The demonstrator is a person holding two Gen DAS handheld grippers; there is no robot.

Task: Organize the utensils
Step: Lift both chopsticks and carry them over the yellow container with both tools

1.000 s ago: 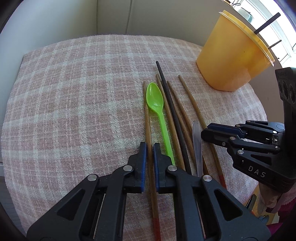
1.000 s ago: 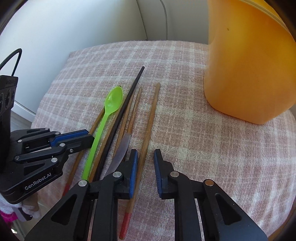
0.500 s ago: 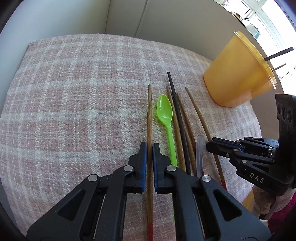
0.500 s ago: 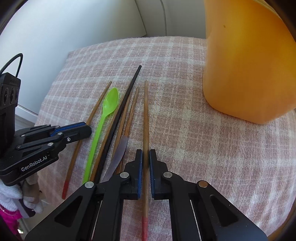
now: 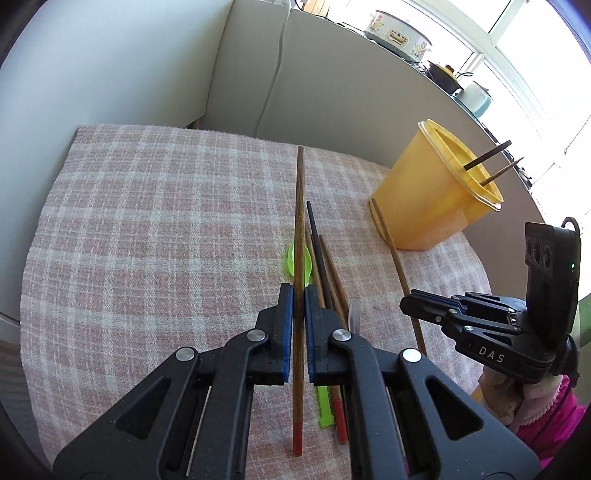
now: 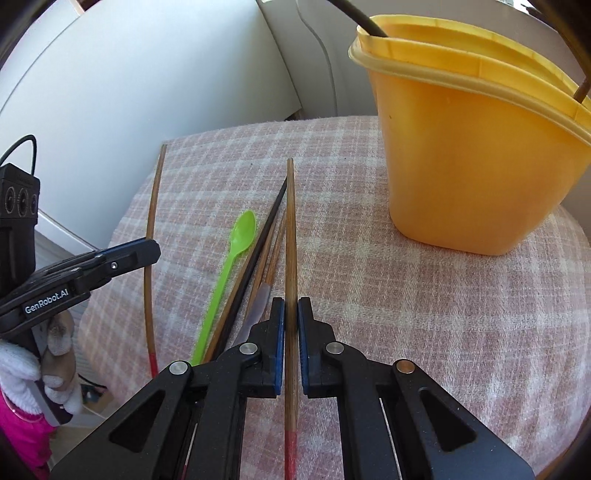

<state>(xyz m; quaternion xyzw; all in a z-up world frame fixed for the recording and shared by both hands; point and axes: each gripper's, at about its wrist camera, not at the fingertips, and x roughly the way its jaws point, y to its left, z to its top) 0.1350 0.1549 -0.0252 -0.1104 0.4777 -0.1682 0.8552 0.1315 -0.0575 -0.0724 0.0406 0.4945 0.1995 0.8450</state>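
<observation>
Left wrist, tongs (image 5: 298, 295) now lifting chopstick (image 5: 300, 206) off cloth (image 5: 147, 240)

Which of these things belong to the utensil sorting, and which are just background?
Job: chopstick in left tool; chopstick in right tool; green spoon; black chopstick; yellow tub.

Background: checked cloth; cookers on counter.

Left gripper (image 5: 299, 306) clamped, right gripper (image 6: 291, 314) clamped, angled downward
</observation>
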